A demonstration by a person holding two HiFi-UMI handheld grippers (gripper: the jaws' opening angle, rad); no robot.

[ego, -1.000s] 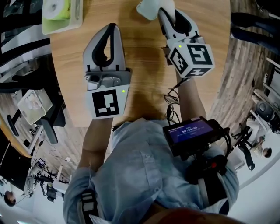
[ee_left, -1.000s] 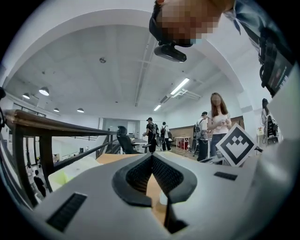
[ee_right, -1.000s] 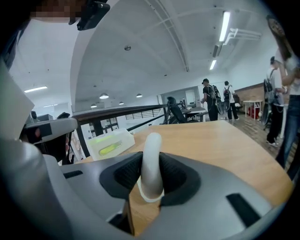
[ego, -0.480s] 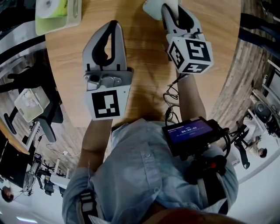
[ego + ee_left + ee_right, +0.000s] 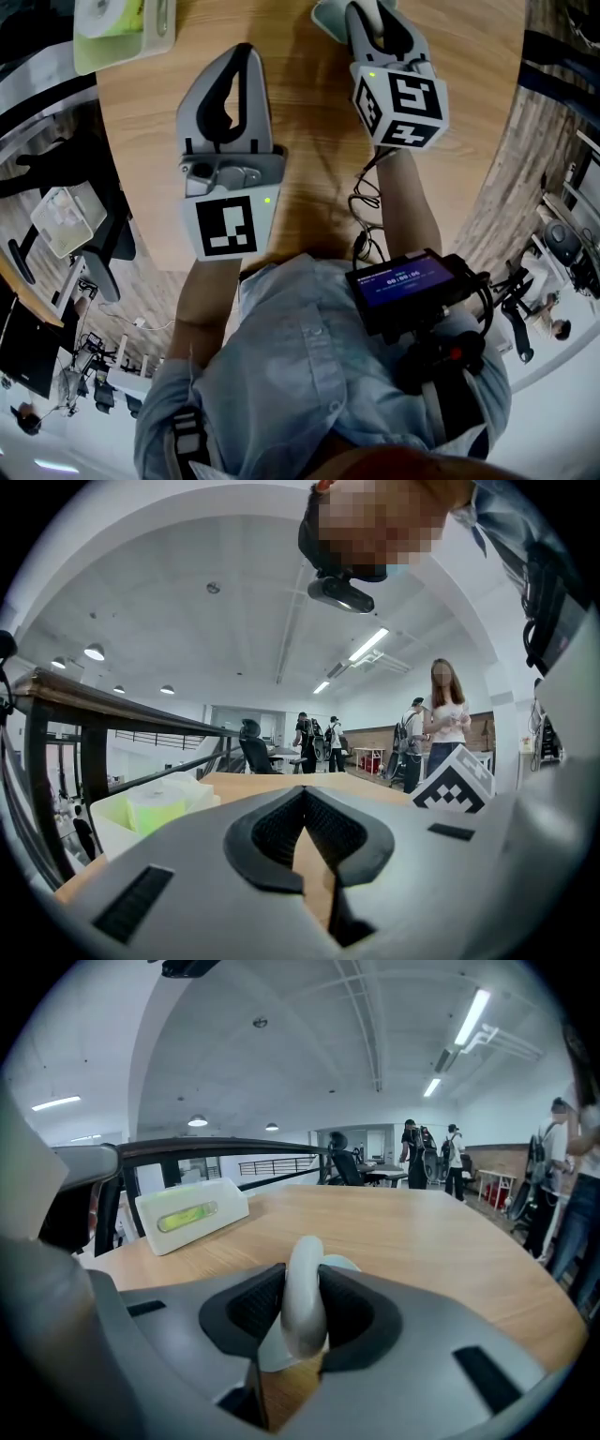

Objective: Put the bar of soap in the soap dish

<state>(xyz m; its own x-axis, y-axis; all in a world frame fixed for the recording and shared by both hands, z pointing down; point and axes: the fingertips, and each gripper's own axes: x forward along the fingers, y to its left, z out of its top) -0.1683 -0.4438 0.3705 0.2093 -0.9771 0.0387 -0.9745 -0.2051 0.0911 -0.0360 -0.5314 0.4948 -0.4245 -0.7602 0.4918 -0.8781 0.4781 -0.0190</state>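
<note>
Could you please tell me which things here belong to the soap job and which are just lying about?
Job: soap, clamped in the right gripper; pale dish just behind it.
Lying about: white box showing green inside, at the table edge.

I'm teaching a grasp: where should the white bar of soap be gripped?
Across its two broad faces, coming from the person's side. The bar of soap stands on edge, thin side toward the right claw, whose pads press both faces.
</note>
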